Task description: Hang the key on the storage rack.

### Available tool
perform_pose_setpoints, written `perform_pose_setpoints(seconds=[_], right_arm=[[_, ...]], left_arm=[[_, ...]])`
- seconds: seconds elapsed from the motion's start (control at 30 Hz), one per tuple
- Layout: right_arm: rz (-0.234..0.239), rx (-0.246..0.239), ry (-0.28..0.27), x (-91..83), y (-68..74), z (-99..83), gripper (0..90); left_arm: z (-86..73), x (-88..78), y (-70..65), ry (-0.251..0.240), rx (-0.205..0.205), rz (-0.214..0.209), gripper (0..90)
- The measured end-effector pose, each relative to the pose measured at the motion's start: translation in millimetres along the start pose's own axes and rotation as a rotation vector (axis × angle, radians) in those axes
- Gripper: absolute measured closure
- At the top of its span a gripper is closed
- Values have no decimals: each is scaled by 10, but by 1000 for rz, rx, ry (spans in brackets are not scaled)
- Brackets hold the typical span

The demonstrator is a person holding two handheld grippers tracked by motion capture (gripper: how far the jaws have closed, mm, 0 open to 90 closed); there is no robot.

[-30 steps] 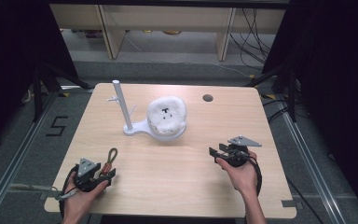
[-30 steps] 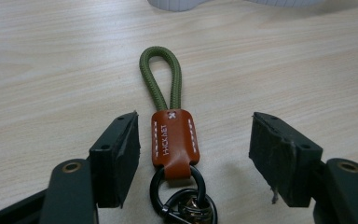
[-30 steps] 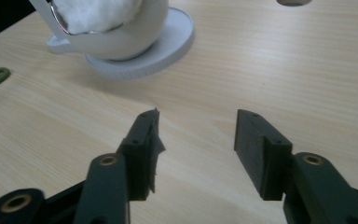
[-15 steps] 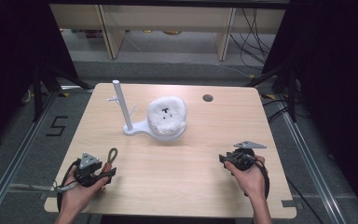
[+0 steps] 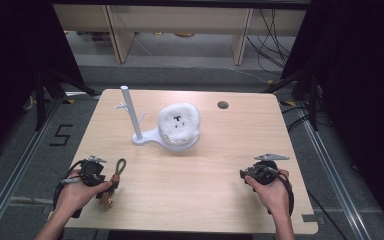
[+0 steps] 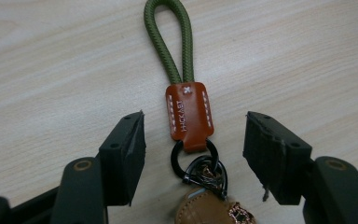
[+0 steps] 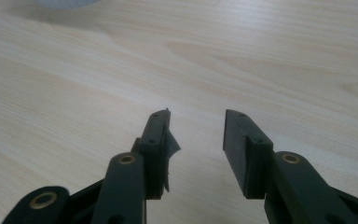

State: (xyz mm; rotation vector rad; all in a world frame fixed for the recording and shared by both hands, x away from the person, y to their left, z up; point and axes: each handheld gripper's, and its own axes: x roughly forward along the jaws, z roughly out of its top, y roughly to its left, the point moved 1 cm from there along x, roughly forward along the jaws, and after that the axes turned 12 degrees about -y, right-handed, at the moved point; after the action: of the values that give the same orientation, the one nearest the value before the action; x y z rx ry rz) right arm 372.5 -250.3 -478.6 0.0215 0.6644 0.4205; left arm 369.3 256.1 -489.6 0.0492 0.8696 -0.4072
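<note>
Wooden table (image 5: 200, 185), dark room: one white stand, one fluffy white plush, one keychain, my two grippers.
My left gripper (image 6: 193, 140) is open, jaws either side of the keychain (image 6: 189, 114) lying flat at the near left edge. My right gripper (image 7: 196, 135) is open over bare wood. Plush (image 5: 179, 121) sits on the stand (image 5: 139, 127).

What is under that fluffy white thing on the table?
The fluffy white thing sits on the round end of a white stand, whose rim peeks out below it. A tall post rises beside it. Whether anything lies beneath the fluff is hidden.
</note>
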Motion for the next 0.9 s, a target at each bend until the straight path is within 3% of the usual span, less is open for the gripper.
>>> perform_pose_setpoints(seconds=[0.1,0.13,0.2,0.27,0.37,0.47,0.53,0.57,0.63,0.73,0.83,0.87,0.9], right_arm=[[-3,21,21,-11,13,3,625],[-8,17,26,-18,6,6,625],[-6,-3,13,-9,-20,3,625],[-17,41,30,-21,4,2,625],[-6,29,30,-21,-10,-4,623],[-3,56,31,-18,9,-5,623],[-1,38,36,-29,7,-5,623],[-7,52,32,-25,19,-1,622],[-5,54,31,-29,23,2,620],[-21,0,27,-22,-23,-1,615],[-5,1,23,-4,-22,-12,614],[-12,27,24,-7,8,-5,614],[6,34,23,-14,20,-3,614]], left_arm=[[64,17,-6,36,-21,8,395],[97,29,-2,75,-25,4,400],[133,59,-4,106,-19,4,406],[184,98,-10,136,-13,1,416],[231,157,-26,159,-11,-7,436],[267,221,-34,211,-1,-6,459],[272,252,-33,223,0,-1,478],[277,260,-39,237,-7,6,488],[279,286,-24,249,25,12,505],[295,298,-51,284,13,34,535],[311,309,-52,297,31,47,567],[306,313,-67,297,21,55,581],[293,322,-67,280,38,60,593]])
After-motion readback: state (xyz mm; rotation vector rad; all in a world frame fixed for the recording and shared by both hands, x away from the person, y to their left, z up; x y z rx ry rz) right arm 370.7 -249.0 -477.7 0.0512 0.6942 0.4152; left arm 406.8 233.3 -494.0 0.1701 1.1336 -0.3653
